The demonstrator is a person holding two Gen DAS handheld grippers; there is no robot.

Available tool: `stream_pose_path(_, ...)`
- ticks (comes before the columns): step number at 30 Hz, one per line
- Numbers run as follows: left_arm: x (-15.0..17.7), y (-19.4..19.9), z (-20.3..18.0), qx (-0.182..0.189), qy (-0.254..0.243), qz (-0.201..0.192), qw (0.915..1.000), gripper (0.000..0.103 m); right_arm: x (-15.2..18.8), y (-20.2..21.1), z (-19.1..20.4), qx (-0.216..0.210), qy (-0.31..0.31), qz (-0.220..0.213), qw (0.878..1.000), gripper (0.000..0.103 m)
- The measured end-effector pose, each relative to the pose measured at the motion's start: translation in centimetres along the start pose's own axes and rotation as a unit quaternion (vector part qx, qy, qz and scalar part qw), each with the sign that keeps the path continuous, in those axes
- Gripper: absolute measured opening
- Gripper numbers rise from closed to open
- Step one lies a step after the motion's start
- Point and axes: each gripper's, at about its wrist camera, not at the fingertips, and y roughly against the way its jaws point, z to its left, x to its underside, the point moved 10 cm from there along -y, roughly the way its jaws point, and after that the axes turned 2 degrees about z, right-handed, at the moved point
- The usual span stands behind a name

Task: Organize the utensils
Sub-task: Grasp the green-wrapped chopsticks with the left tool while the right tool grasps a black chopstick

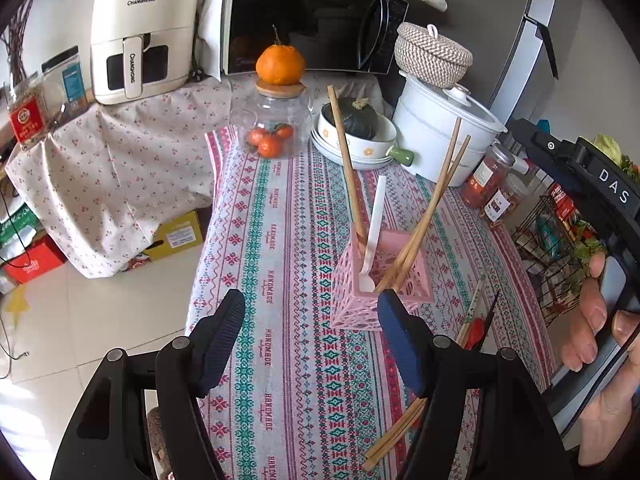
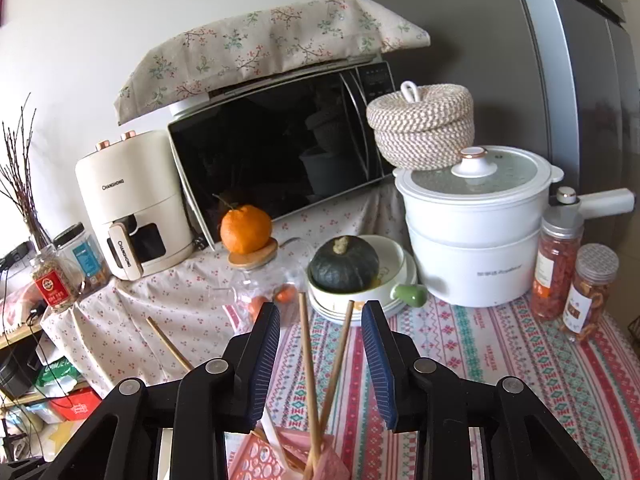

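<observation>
A pink lattice utensil holder [image 1: 380,280] stands on the patterned tablecloth [image 1: 288,240]. It holds wooden chopsticks [image 1: 432,208] and a white spoon [image 1: 374,232]. My left gripper [image 1: 312,312] is open and empty, just in front of the holder. More wooden chopsticks [image 1: 394,432], a red utensil [image 1: 474,334] and a dark chopstick lie on the cloth behind its right finger. My right gripper [image 2: 320,324] is open just above the holder [image 2: 276,456]; two chopsticks [image 2: 310,372] stand between its fingers, untouched. The right gripper's body [image 1: 592,184] shows in the left wrist view.
A glass jar with small oranges [image 1: 272,124], a bowl holding a dark squash [image 1: 356,128] and a white pot [image 2: 476,232] stand behind the holder. Spice jars [image 2: 588,288] sit at the right. A microwave [image 2: 272,160] and air fryer [image 2: 132,204] are at the back.
</observation>
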Motion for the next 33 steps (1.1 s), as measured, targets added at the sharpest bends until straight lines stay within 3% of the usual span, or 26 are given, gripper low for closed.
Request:
stream_pose_path(4,0.5,0.2,-1.0,0.002,-0.006,0.001,1.0000,0.075,0.5,1.7,-2.1,0.012,0.003,0.018,1.000,0.062)
stream_pose_path(14,2.7,-0.1,-4.2,0.007,-0.044,0.018,0.9988,0.081,3.7,4.9,-8.4,0.056,-0.007,0.091,0.994,0.085)
stream_pose_path(19,4.1,-0.3,-5.9,0.005,-0.076,0.030,0.9966,0.081,6.6,5.2,-11.5,0.076,-0.017,0.150,0.986,0.088)
stream_pose_path(26,6.7,-1.6,-9.5,0.002,-0.126,0.057,0.9904,0.081,11.7,5.3,-17.2,0.123,-0.062,0.246,0.959,0.088)
stream_pose_path(33,9.5,-4.3,-16.1,0.016,-0.207,0.101,0.9729,0.081,14.6,5.8,-21.0,0.141,-0.085,0.297,0.940,0.088)
